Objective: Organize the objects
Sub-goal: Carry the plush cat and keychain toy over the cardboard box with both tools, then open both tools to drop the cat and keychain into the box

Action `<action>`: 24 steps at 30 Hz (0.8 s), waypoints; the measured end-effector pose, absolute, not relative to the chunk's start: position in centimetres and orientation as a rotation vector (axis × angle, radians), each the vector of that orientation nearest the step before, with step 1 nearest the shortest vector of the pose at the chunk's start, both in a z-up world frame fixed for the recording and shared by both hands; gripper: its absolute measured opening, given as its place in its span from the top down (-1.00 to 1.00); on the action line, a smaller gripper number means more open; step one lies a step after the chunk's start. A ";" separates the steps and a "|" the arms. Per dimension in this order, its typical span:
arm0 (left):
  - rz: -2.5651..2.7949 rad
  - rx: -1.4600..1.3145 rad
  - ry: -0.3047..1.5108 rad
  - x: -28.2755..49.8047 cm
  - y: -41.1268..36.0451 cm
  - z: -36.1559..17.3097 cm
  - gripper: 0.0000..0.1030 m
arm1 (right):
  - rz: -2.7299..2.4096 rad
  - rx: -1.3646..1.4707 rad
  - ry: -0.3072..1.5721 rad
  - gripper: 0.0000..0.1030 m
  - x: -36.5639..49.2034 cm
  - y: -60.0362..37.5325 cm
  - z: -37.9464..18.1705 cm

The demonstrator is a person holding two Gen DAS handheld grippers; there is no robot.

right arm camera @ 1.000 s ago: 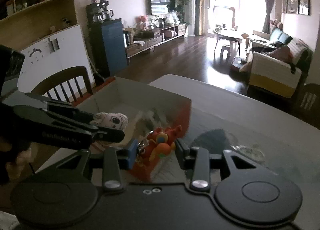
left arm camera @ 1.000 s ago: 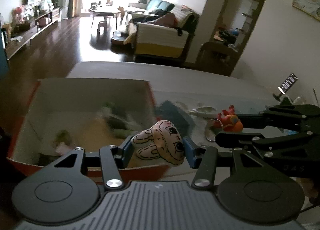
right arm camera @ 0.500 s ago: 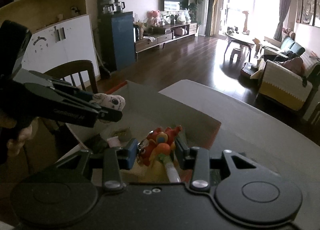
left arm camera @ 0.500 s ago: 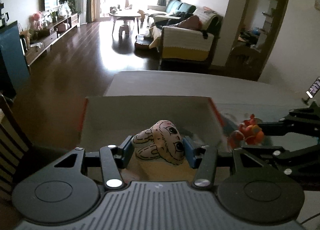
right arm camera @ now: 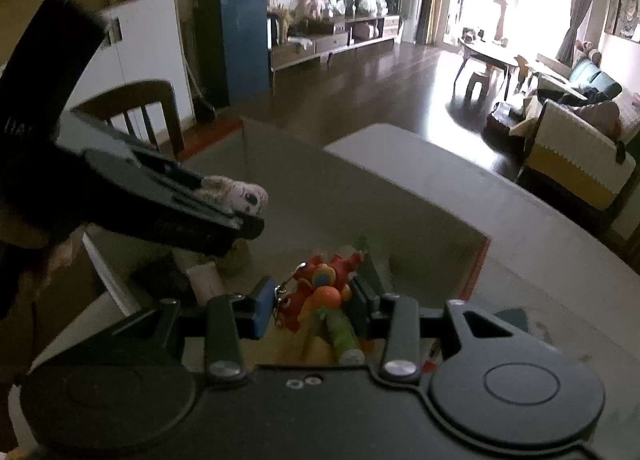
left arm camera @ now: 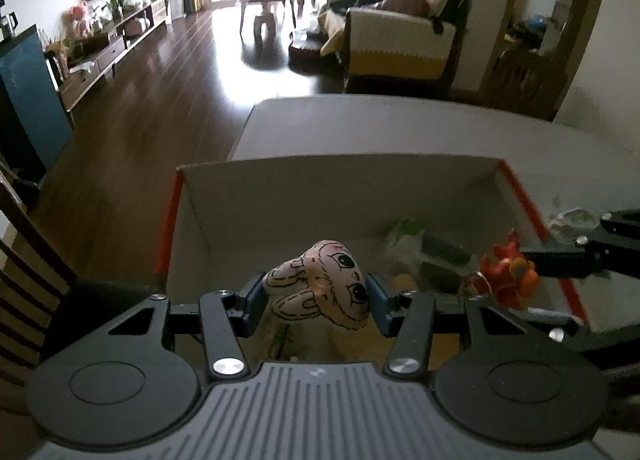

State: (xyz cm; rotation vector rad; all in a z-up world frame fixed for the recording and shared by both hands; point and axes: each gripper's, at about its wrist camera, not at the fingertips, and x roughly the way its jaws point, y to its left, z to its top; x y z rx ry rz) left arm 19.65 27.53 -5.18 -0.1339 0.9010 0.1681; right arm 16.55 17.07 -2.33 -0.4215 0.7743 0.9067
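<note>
Blue pads [left arm camera: 253, 302] of the left gripper [left arm camera: 316, 302] are pinching a pink plush [left arm camera: 320, 294] from both sides, holding it over the open box [left arm camera: 320, 188]. The right gripper [right arm camera: 310, 306] is clamping a red keychain toy [right arm camera: 320, 292] above the same box, which is sitting on the table [left arm camera: 400, 128] with odds and ends inside.
</note>
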 end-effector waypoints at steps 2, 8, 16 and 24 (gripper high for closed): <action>0.171 -0.128 0.922 20.2 27.7 -5.8 -0.01 | 0.917 -0.434 0.793 0.23 16.5 17.3 -3.0; 0.182 -0.105 1.004 21.8 28.1 -7.6 -0.01 | 0.931 -0.451 0.824 0.22 16.1 17.7 -4.1; 0.157 -0.111 1.099 22.4 27.7 -9.0 -0.02 | 0.941 -0.436 0.852 0.18 16.6 17.4 -4.5; 0.170 -0.138 1.123 21.9 27.6 -9.4 -0.14 | 0.937 -0.412 0.855 0.11 16.7 16.8 -4.1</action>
